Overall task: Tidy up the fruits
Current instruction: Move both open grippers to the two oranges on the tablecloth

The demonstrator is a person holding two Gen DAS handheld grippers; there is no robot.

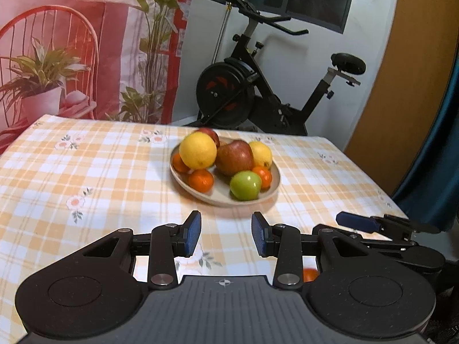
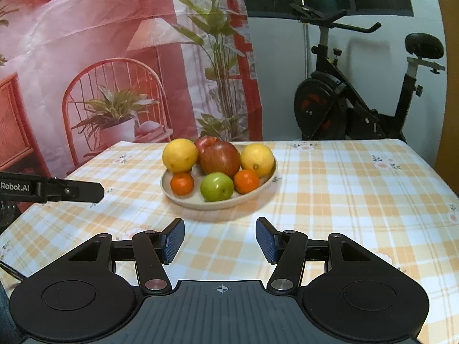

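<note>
Both my left gripper point(image 1: 226, 235) and right gripper point(image 2: 220, 240) hang spread and empty, short of the plate point(image 2: 186, 199) mid-table. The fruits are heaped, so grabbing the green apple point(image 2: 216, 186) could roll the tangerines point(image 2: 246, 181) off

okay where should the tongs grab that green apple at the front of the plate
Probably across the green apple's round middle, one finger on each side, coming from the near side and slightly above. It sits at the plate's front edge with open tablecloth before it; the red apple crowds it from behind.
</note>
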